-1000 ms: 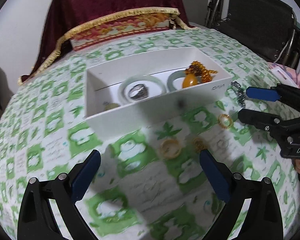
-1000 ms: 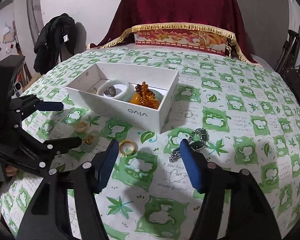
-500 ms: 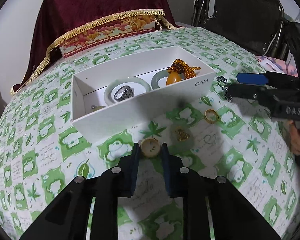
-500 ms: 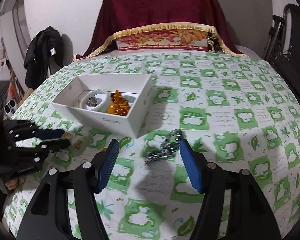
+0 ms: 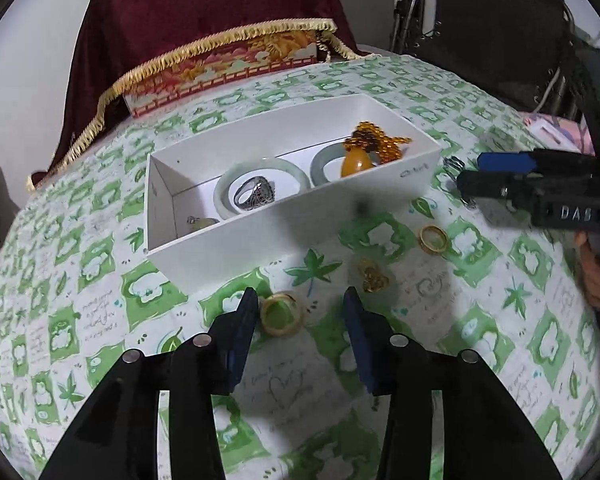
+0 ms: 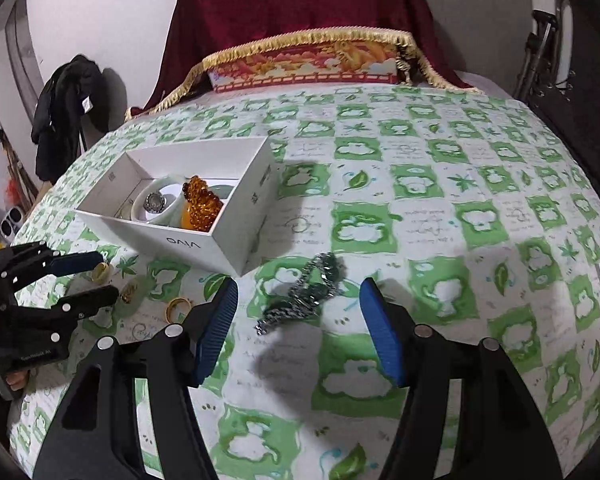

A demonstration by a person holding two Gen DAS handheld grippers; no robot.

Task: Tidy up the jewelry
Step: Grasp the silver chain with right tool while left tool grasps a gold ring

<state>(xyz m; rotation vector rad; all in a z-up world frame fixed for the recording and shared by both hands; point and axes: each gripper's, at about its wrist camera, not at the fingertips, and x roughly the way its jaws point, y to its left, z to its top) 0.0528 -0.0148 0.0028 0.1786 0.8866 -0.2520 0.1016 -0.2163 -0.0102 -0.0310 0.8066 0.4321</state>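
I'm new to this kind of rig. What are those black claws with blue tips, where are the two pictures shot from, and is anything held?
No robot here: a person holds a two-finger gripper in each hand, each with a camera looking along its fingers. The left gripper is opening; the tan ring lies on the green-patterned tablecloth beside its left pad, not held. The right gripper stands open around a silver chain, not gripping it. Loose nearby: a gold ring and a gold charm. The white box already holds bangles, a silver ring and amber beads.
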